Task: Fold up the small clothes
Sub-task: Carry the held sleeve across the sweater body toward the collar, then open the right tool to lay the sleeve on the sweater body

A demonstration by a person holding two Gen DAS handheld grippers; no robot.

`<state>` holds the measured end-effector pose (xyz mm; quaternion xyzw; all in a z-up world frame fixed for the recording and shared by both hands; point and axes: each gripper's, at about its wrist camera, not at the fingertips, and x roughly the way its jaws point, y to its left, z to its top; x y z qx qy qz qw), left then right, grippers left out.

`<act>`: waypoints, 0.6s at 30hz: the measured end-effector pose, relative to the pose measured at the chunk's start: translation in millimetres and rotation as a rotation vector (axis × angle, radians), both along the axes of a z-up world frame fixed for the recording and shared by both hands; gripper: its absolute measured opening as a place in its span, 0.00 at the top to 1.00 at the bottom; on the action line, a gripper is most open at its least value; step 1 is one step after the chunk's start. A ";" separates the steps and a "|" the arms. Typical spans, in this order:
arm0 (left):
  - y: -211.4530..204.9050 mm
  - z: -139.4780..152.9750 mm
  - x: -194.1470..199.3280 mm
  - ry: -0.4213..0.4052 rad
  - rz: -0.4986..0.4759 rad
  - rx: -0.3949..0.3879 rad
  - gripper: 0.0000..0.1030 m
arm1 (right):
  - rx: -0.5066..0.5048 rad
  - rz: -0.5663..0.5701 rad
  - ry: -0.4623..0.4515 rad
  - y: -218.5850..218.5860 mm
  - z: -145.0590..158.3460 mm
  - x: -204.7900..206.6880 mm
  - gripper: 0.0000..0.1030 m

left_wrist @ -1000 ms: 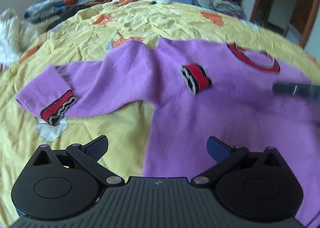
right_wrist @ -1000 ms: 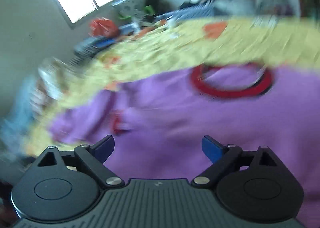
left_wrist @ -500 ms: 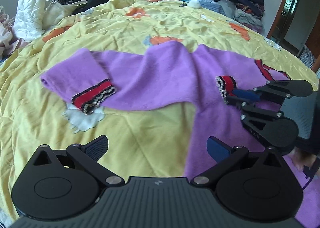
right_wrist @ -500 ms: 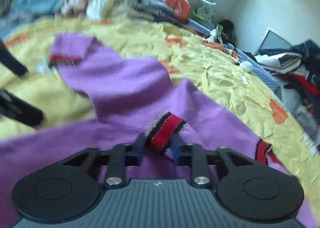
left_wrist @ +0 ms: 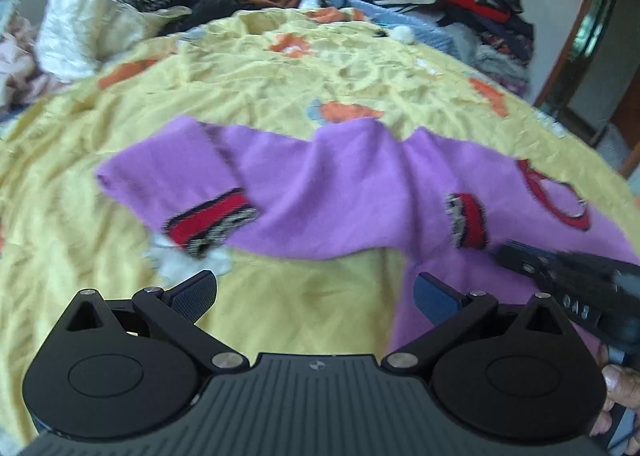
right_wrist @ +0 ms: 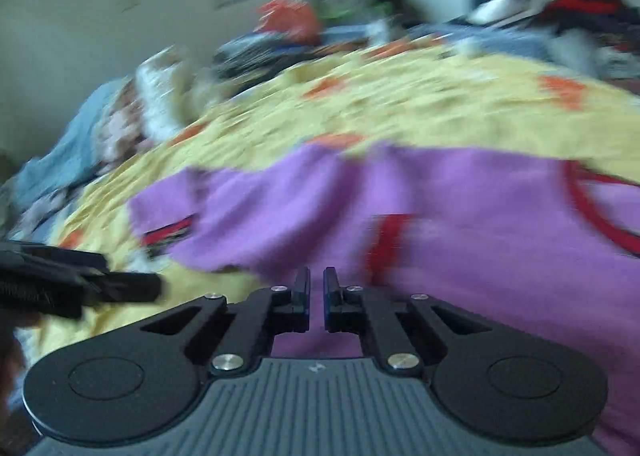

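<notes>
Purple sweater on yellow sheet, right gripper closed, empty

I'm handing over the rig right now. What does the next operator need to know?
Left tongs: open, empty, over the yellow sheet beside the sweater's side edge.
Right tongs: just closed, shut; no cloth plainly seen between them, tips near the inner cuff.
Purple sweater: flat on the sheet, the inner cuff lying on its body.
Outer sleeve cuff: still out on the sheet.
Left to do, probably: bring that sleeve in, then fold the body.
</notes>
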<state>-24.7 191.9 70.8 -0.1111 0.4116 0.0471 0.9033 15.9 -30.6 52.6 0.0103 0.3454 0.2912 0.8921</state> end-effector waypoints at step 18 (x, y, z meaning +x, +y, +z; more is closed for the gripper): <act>-27.0 -3.8 34.8 0.033 -0.048 0.054 0.00 | -0.030 -0.049 0.080 -61.6 -2.6 7.7 0.43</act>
